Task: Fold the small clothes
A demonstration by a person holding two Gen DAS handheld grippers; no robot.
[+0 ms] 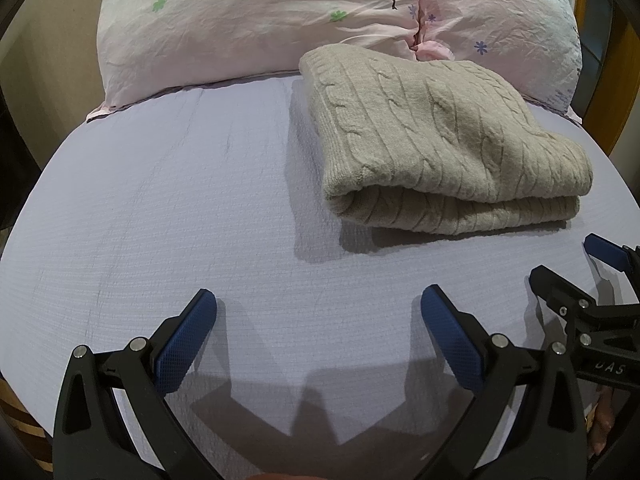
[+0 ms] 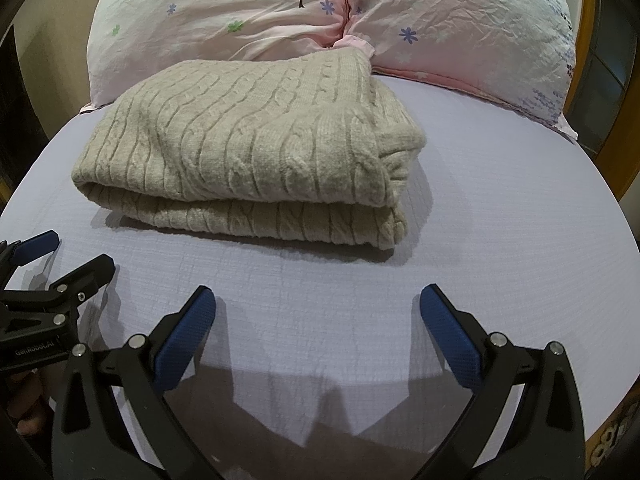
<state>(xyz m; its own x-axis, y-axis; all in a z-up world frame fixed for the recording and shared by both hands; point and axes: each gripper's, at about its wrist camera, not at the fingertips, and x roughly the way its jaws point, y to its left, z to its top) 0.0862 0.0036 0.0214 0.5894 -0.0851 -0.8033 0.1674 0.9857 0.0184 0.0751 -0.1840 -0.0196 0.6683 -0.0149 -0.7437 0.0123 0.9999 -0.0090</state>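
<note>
Left wrist view: both tongs [image 1: 319, 308] [image 2: 318, 308] gape wide, empty, near folded sweater [image 1: 440, 132] edge

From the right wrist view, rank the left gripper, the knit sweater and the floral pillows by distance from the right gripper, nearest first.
1. left gripper, close by at lower left.
2. knit sweater, folded on the sheet ahead, left of centre.
3. floral pillows, behind the sweater at the bed's far end.

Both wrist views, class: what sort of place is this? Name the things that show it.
Probably a bedroom: a folded knit sweater lies on a bed's lilac sheet, with pink floral pillows behind it.
</note>
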